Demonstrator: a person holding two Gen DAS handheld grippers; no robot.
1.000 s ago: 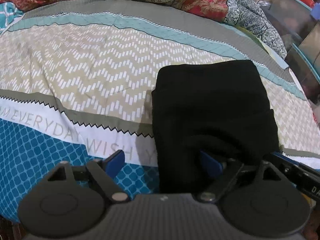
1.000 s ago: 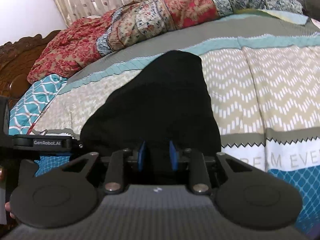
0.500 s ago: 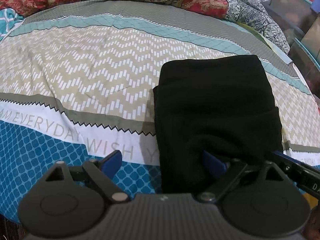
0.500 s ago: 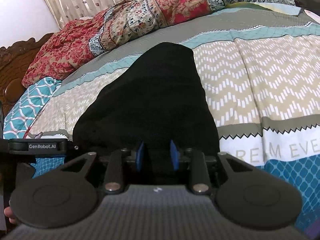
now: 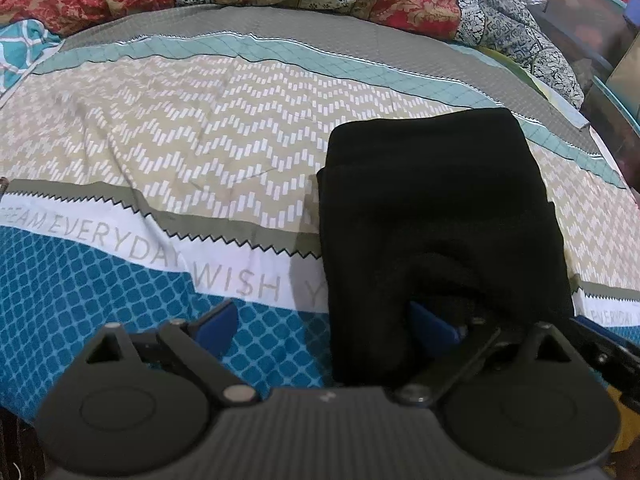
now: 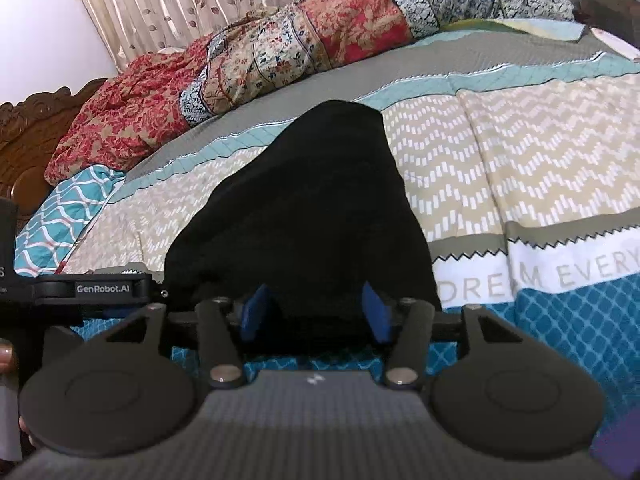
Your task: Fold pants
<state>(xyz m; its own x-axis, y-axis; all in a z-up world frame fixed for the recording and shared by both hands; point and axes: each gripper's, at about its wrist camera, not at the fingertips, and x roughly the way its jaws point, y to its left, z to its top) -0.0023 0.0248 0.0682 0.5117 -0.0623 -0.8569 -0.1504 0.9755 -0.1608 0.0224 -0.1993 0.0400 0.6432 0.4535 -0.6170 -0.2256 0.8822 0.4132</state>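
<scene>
While the left gripper [image 5: 328,322] is standing spread wide, its jaws having just opened further, one blue pad is lying under a fold of the black pants [image 5: 436,220] without pinching. Beside it, the right gripper [image 6: 316,312] is releasing too, jaws just opening, cloth between them but unpressed. Folded into a compact stack, the pants are resting near the bed's [image 5: 192,152] front edge, on the patterned bedspread.
</scene>
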